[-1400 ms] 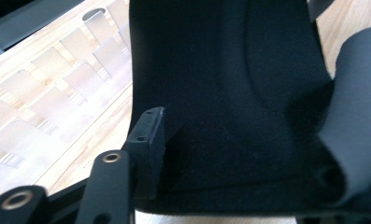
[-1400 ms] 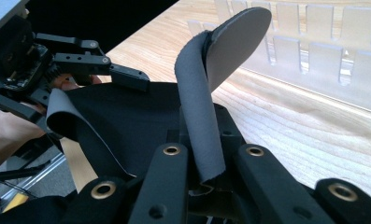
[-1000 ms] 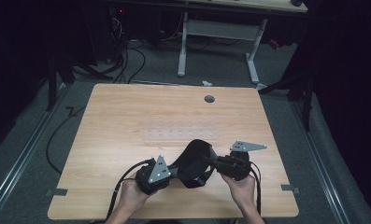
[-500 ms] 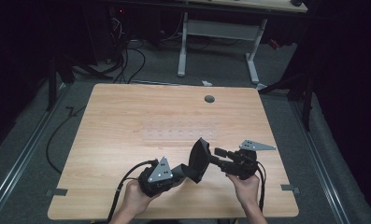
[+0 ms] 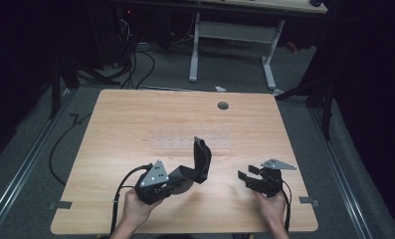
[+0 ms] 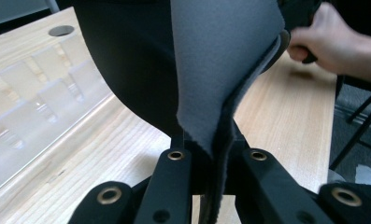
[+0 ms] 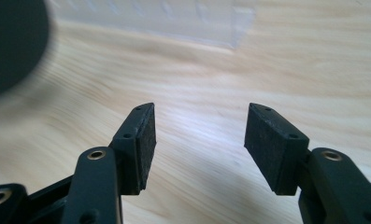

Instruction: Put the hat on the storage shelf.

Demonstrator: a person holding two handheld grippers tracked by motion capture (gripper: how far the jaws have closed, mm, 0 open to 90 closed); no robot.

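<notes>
While the black pad hangs from one tool, these lines lay out the scene.

Thing in hand: a floppy black pad (image 5: 197, 164) with a grey inner face, perhaps a mouse pad or a soft pouch, folded and standing up above the table (image 5: 135, 124) near its front edge, left of centre.

Left tool (image 5: 177, 178): clamped tight on the pad's lower edge; the left gripper view shows the grey layer (image 6: 220, 70) pinched between its jaws.

Right tool (image 5: 244, 178): jaws parted with nothing between them, and they have just been opening; it sits low over bare wood to the right of the pad, apart from it.

Step, as judged: the pad has passed to one hand and looks ready to be laid flat or regripped.

Doing it well: lower the free end first, let it unfold forward, and keep the pinch until it rests.

Edges: both hands work close to the front edge, so a drop toward the person could slide off.

Open room: wide bare wood lies ahead; a faint clear tray (image 5: 190, 142) and a round cable hole (image 5: 223, 105) sit farther back.
</notes>
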